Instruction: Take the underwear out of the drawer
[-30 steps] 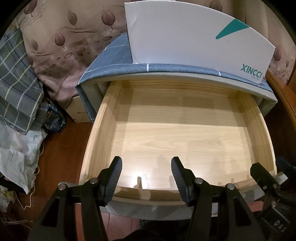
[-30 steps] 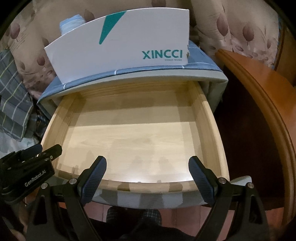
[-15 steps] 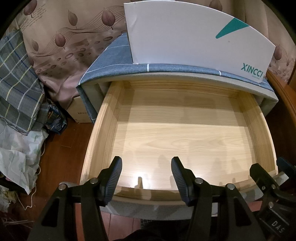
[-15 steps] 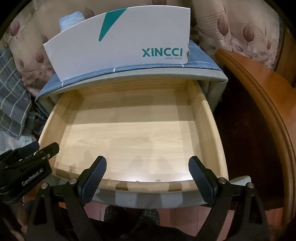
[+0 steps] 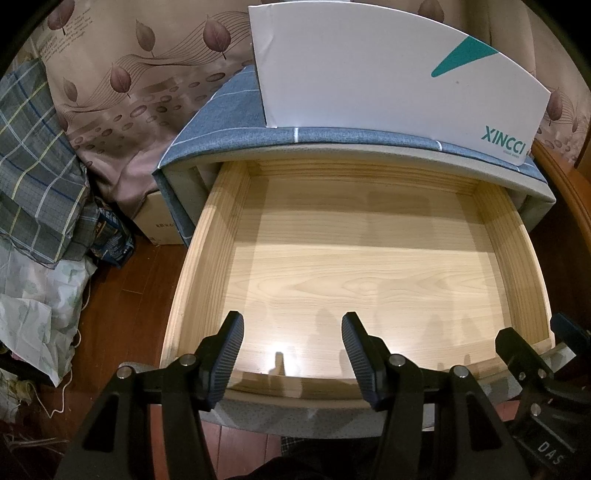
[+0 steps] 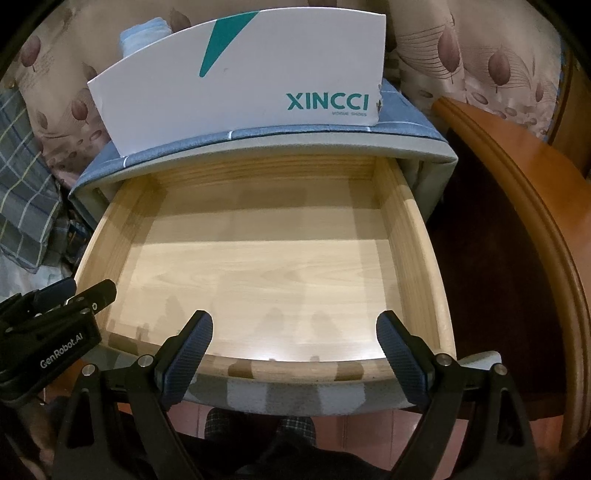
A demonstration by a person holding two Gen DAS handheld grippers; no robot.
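Note:
The pale wooden drawer [image 5: 207, 236] [image 6: 417, 240] stands pulled out of a blue fabric-covered cabinet [image 5: 229, 114] [image 6: 413, 122]. Only its bare wood bottom shows; I see no underwear inside it. My left gripper [image 5: 291, 325] hovers open over the drawer's front edge with nothing between its fingers. My right gripper [image 6: 293, 325] hangs open and wider over the same front edge, also holding nothing. A light blue folded cloth [image 6: 144, 31] peeks out behind the white box on the cabinet top in the right wrist view.
A white XINCCI shoe box [image 5: 388, 74] [image 6: 236, 85] stands on the cabinet. Plaid cloth [image 5: 33, 155] and crumpled fabric [image 5: 33, 295] lie on the wooden floor at left. A wooden bed frame [image 6: 524, 206] curves along the right. Leaf-patterned curtain [image 5: 129, 74] hangs behind.

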